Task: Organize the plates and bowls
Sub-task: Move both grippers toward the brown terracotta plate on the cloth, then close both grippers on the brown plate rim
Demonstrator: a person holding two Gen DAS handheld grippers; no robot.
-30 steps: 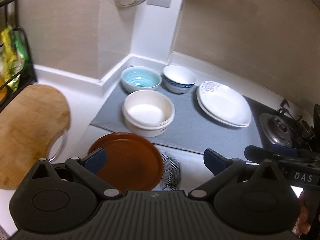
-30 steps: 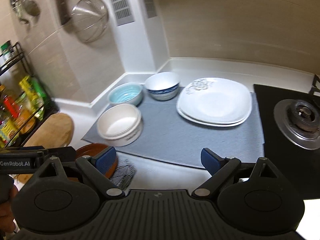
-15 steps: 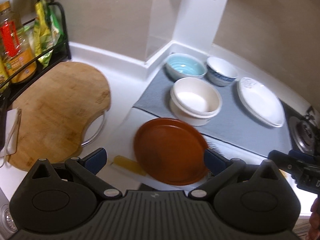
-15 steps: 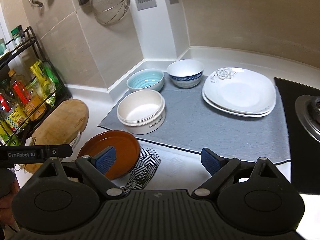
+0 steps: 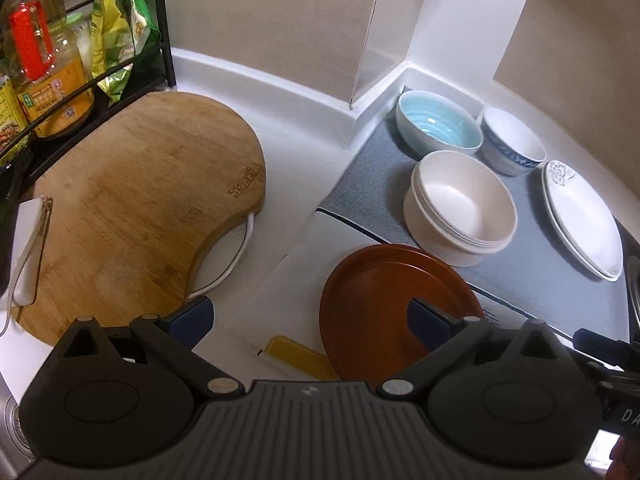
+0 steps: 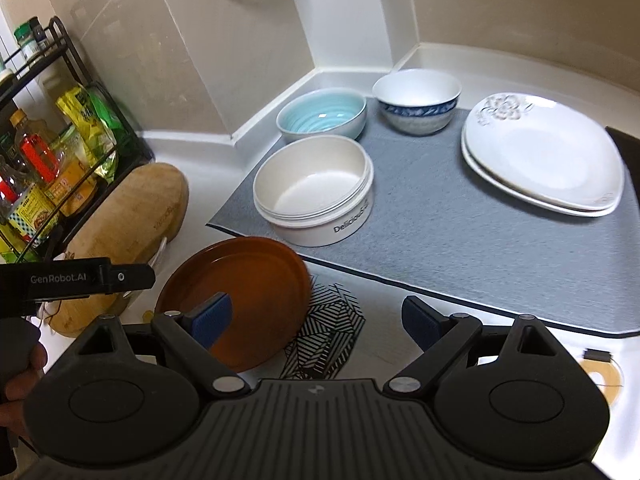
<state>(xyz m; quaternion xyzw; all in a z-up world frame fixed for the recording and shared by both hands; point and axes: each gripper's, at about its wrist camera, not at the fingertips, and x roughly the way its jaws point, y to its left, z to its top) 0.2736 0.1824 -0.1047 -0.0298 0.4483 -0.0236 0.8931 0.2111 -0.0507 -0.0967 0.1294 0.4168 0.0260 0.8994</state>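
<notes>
Brown plate (image 6: 240,296) nearest me, flat on white bench (image 5: 296,148), partly over black-white patterned cloth (image 6: 332,332), just off grey mat (image 6: 460,240) edge. L tongs (image 5: 308,320) spread wide, nothing btwn pads, R pad over plate. R tongs (image 6: 316,316) also wide, empty, L pad over plate rim. Further: cream bowl stack (image 6: 316,192) on mat, then teal bowl (image 6: 320,114), blue-rim bowl (image 6: 416,100), white plates (image 6: 540,156) stacked at R. Wood board (image 5: 132,208) off to L.

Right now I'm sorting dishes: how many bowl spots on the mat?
3: blue bowl at the back corner, patterned bowl beside it, cream stack in front; stack count unclear.
</notes>
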